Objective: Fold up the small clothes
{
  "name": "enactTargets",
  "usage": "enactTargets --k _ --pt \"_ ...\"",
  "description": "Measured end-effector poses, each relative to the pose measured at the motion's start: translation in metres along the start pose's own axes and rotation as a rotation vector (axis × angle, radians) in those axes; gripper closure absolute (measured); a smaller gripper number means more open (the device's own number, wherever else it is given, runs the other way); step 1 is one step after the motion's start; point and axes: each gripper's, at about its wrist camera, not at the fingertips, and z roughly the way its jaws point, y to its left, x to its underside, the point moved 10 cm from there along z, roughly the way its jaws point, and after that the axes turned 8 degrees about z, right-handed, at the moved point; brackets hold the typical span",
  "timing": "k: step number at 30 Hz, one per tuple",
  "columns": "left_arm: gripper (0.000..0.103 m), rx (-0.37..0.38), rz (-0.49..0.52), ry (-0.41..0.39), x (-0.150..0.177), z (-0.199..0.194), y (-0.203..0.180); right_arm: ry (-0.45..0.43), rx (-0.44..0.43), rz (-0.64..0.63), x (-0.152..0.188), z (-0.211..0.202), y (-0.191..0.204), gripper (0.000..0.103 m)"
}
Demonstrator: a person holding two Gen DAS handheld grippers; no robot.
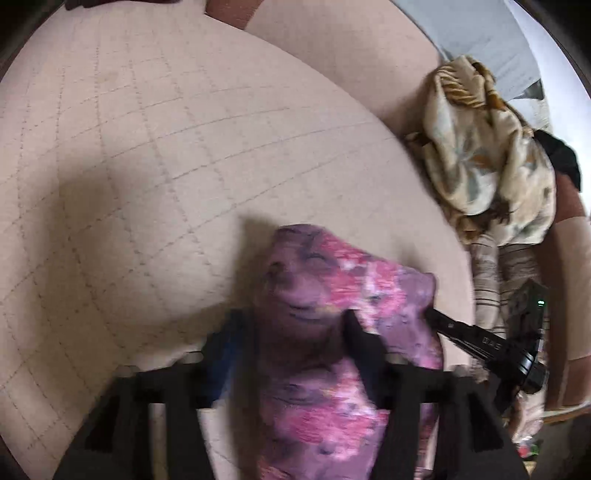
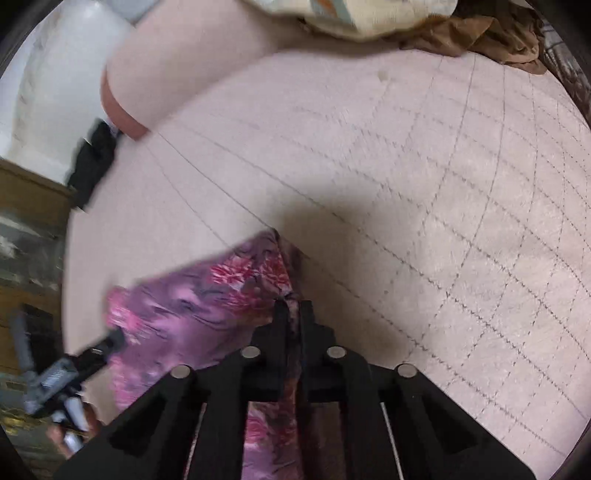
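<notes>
A small purple and pink floral garment (image 1: 332,295) hangs between both grippers above a beige quilted cushion (image 1: 147,166). My left gripper (image 1: 295,325) has its fingers around a bunched part of the cloth. The right gripper's tip (image 1: 443,325) enters that view from the right, at the cloth's right edge. In the right wrist view, my right gripper (image 2: 293,306) is shut on the garment's (image 2: 207,302) edge. The left gripper's tip (image 2: 110,341) touches the cloth's far left corner.
A cream floral blanket (image 1: 487,155) is piled at the cushion's right, with striped cloth (image 1: 491,266) below it. The blanket (image 2: 354,14) and brown fabric (image 2: 480,37) lie at the top of the right view. Wooden furniture (image 2: 26,206) stands at left.
</notes>
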Motion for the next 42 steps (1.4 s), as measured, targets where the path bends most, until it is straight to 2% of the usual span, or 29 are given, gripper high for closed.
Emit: enactTargets --k 3,4,5,6,9,11,14,18,21,22,23,24,25,26,28,30,32,34,36,38,39,40,41,42 --pt "0.033 -0.018 0.026 0.029 0.004 -0.012 -0.005 -0.016 0.016 -0.022 0.001 -0.017 0.006 0.059" --pt "0.032 -0.015 0.033 0.028 0.006 -0.02 -0.008 -0.022 -0.011 -0.021 0.003 -0.026 0.008 0.043" --pt "0.032 -0.01 0.042 0.022 0.009 -0.029 -0.011 -0.026 -0.045 -0.013 0.008 -0.036 0.009 0.035" --pt "0.029 -0.009 0.051 0.02 0.015 -0.038 -0.015 -0.025 -0.066 -0.006 0.015 -0.043 0.008 0.035" --pt "0.024 -0.008 0.102 0.038 0.045 -0.06 -0.027 0.012 -0.116 0.001 0.046 -0.063 0.003 0.035" --pt "0.023 0.005 0.116 0.039 0.078 -0.07 -0.031 0.026 -0.135 0.016 0.082 -0.072 -0.006 0.035" --pt "0.023 0.042 0.119 0.076 0.14 -0.071 -0.035 0.076 -0.113 0.031 0.14 -0.069 -0.026 0.035" --pt "0.025 0.066 0.102 0.128 0.187 -0.056 -0.036 0.107 -0.046 0.054 0.185 -0.07 -0.044 0.035" --pt "0.027 0.081 0.101 0.118 0.192 -0.054 -0.04 0.099 0.006 0.059 0.194 -0.066 -0.049 0.047" --pt "0.037 0.089 0.09 0.125 0.191 -0.053 -0.04 0.095 0.031 0.055 0.194 -0.064 -0.05 0.056" --pt "0.046 0.098 0.063 0.124 0.19 -0.051 -0.039 0.093 0.057 0.051 0.193 -0.063 -0.052 0.073" --pt "0.062 0.108 0.052 0.124 0.19 -0.05 -0.039 0.094 0.07 0.049 0.194 -0.062 -0.053 0.083" --pt "0.067 0.106 0.052 0.122 0.191 -0.05 -0.038 0.102 0.054 0.053 0.195 -0.06 -0.05 0.092" --pt "0.071 0.096 0.055 0.108 0.192 -0.051 -0.037 0.103 0.042 0.058 0.195 -0.059 -0.047 0.092" --pt "0.085 0.09 0.059 0.093 0.195 -0.055 -0.037 0.088 0.019 0.078 0.198 -0.063 -0.047 0.093" --pt "0.089 0.11 0.05 0.09 0.191 -0.061 -0.039 0.081 0.011 0.103 0.198 -0.065 -0.05 0.094" --pt "0.091 0.169 0.02 0.078 0.187 -0.073 -0.038 0.09 0.002 0.126 0.196 -0.063 -0.054 0.095" --pt "0.092 0.182 0.019 0.072 0.186 -0.085 -0.039 0.076 -0.022 0.124 0.198 -0.075 -0.053 0.095" --pt "0.092 0.16 0.038 0.039 0.186 -0.099 -0.037 0.046 -0.039 0.109 0.204 -0.091 -0.058 0.095" --pt "0.093 0.127 0.038 0.01 0.185 -0.099 -0.024 0.075 -0.031 0.127 0.211 -0.084 -0.064 0.094" --pt "0.093 0.042 0.036 0.019 0.184 -0.088 -0.01 0.104 -0.004 0.137 0.213 -0.074 -0.069 0.094" --pt "0.093 -0.004 0.023 0.057 0.187 -0.077 0.003 0.12 0.005 0.138 0.21 -0.068 -0.069 0.094" --pt "0.093 -0.011 0.005 0.103 0.192 -0.066 0.008 0.122 0.007 0.139 0.208 -0.067 -0.068 0.092" --pt "0.093 -0.003 -0.003 0.084 0.19 -0.068 0.009 0.109 -0.007 0.14 0.206 -0.07 -0.065 0.089"
